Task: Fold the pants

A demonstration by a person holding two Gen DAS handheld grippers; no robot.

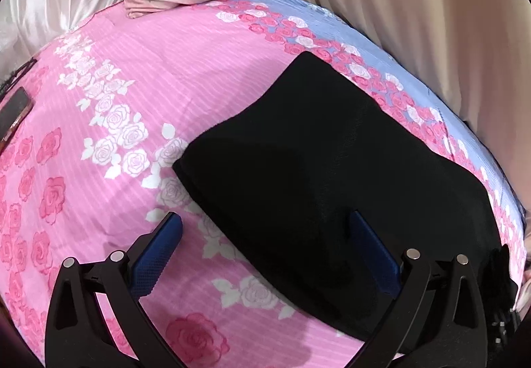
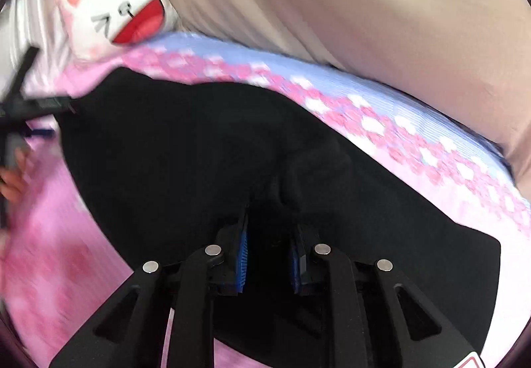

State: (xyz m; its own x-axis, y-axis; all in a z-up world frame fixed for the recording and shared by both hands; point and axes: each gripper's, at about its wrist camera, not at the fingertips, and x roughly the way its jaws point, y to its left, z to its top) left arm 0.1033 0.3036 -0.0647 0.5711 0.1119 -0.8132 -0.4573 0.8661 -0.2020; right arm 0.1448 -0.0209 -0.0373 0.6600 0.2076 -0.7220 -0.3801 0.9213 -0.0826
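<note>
A: Risk? Right gripper (image 2: 268, 235) is pinched on a raised ridge of the black pants (image 2: 205, 149); a thin bite may slip, or drag both layers askew across the bedsheet (image 2: 415, 135).

B: Left gripper (image 1: 265, 232)?

A: Spread wide, holding nothing; the pants' (image 1: 315, 152) near edge lies between and beyond its fingers, one finger over the cloth.

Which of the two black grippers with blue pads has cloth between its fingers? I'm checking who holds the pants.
The right gripper: its narrowed jaws pinch a raised fold of the black pants. The left gripper stands wide open, pinching nothing.
</note>
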